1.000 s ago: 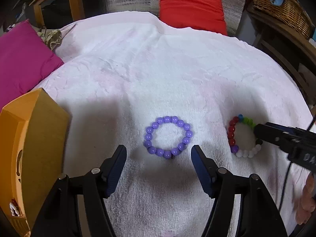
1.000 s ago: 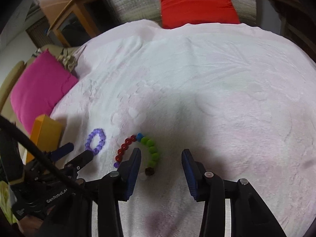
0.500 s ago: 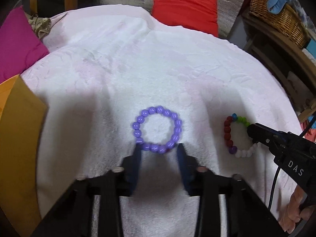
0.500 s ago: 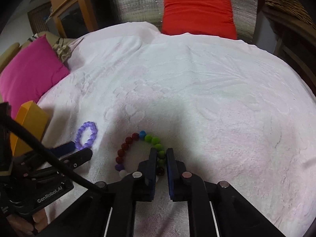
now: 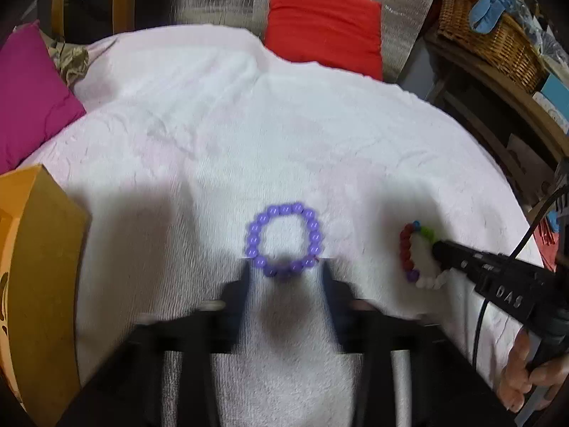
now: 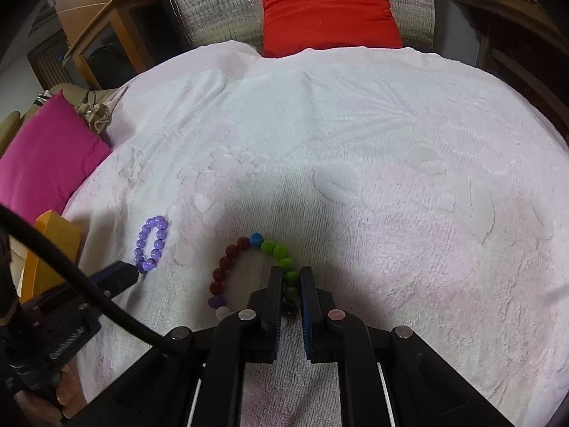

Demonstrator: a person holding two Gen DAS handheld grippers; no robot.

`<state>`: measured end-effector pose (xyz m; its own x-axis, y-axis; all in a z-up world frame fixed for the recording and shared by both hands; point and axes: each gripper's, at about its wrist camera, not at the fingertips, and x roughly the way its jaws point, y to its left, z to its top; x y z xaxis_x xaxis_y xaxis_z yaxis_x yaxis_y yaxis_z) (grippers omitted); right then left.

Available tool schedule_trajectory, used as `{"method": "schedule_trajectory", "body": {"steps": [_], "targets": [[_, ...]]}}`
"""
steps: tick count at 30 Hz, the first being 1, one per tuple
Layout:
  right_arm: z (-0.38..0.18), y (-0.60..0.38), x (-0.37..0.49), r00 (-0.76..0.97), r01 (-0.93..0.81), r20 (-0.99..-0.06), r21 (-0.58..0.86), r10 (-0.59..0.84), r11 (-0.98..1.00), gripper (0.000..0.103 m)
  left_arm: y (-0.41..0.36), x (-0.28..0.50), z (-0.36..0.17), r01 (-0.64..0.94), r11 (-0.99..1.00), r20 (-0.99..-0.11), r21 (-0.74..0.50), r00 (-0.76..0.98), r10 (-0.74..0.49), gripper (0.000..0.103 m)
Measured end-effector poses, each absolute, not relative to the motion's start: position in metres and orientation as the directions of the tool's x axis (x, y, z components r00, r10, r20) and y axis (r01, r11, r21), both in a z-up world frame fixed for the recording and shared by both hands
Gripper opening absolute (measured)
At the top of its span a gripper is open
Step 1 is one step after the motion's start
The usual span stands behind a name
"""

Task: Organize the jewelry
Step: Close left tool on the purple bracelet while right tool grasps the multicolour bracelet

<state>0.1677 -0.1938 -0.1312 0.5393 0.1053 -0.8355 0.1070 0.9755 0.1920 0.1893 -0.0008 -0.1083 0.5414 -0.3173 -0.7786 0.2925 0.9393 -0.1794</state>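
L: my left gripper (image 5: 284, 270) jaws reopening after a failed pinch, purple bracelet (image 5: 284, 240) loose at the tips | R: my right gripper (image 6: 288, 281) jaws now clamped on multicolour bracelet (image 6: 284, 267), ready to lift | orange box (image 5: 39, 249) far left

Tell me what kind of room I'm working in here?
Probably a living room or bedroom at home: a soft surface under a white towel, red cushion and magenta cushion around it, and a wicker basket on a wooden shelf.
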Motion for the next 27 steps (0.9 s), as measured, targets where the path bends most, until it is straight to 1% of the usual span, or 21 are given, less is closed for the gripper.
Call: {"method": "schedule_trajectory", "body": {"steps": [1,7,11,12,13,14,16,17,27], "targets": [[-0.131,-0.193,0.168,0.54,0.106,-0.835,0.19,0.104,0.976,0.01,-0.003,0.19,-0.108,0.285,0.944,-0.773,-0.167,0.557,-0.304,0.067],[-0.133,-0.194,0.167,0.54,0.109,-0.833,0.21,0.12,0.972,0.01,-0.016,0.212,-0.125,0.253,0.953,-0.804,-0.165,0.525,-0.279,0.068],[-0.134,-0.195,0.166,0.538,0.105,-0.834,0.213,0.124,0.972,0.01,-0.012,0.223,-0.133,0.207,0.951,-0.801,-0.229,0.515,-0.305,0.067],[-0.133,-0.195,0.165,0.538,0.104,-0.834,0.213,0.126,0.971,0.01,-0.012,0.224,-0.133,0.212,0.949,-0.796,-0.232,0.52,-0.311,0.058],[-0.133,-0.195,0.165,0.537,0.103,-0.834,0.215,0.128,0.971,0.01,-0.013,0.224,-0.133,0.222,0.947,-0.793,-0.23,0.521,-0.315,0.044],[-0.133,-0.196,0.165,0.537,0.102,-0.834,0.217,0.13,0.971,0.01,-0.015,0.223,-0.132,0.239,0.942,-0.788,-0.234,0.521,-0.328,0.04],[-0.133,-0.196,0.166,0.536,0.101,-0.834,0.217,0.131,0.971,0.01,-0.017,0.219,-0.13,0.258,0.94,-0.784,-0.224,0.525,-0.331,0.022],[-0.133,-0.195,0.166,0.536,0.102,-0.834,0.216,0.129,0.971,0.01,-0.02,0.217,-0.129,0.277,0.936,-0.783,-0.217,0.524,-0.337,0.019],[-0.126,-0.197,0.16,0.545,0.104,-0.823,0.258,0.162,0.961,0.01,-0.011,0.197,-0.103,0.301,0.924,-0.748,-0.235,0.552,-0.369,0.019]]}}
